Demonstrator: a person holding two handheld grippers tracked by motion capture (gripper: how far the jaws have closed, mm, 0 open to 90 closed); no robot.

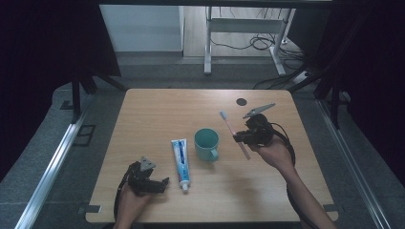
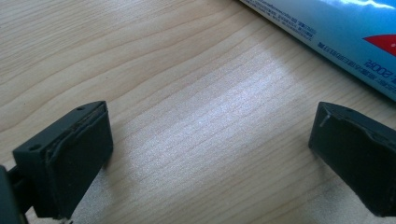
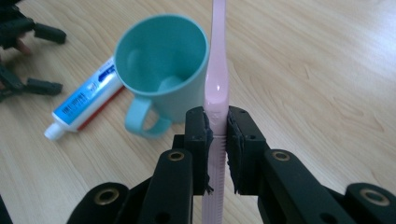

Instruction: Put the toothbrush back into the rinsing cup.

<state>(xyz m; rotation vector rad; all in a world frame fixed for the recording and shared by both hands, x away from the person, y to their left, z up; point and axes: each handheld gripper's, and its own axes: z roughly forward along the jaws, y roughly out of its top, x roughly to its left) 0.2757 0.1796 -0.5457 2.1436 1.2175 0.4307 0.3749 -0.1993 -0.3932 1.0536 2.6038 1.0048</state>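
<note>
A pink toothbrush [image 1: 233, 131] [image 3: 218, 74] is clamped by its handle in my right gripper [image 1: 240, 138] [image 3: 217, 140], just right of a teal mug [image 1: 207, 143] [image 3: 161, 65] that stands upright and empty. A blue and white toothpaste tube [image 1: 181, 162] [image 3: 84, 105] lies flat left of the mug, cap toward the front edge. Low over the wood near the front left, my left gripper [image 1: 161, 184] [image 2: 210, 154] is open; nothing lies between its jaws, and the tube [image 2: 336, 32] lies just beyond them.
The wooden table [image 1: 157, 114] has a small dark round mark [image 1: 241, 101] near its far right. Beyond the far edge stand white desk legs [image 1: 208, 43] and loose cables [image 1: 260, 44] on the floor.
</note>
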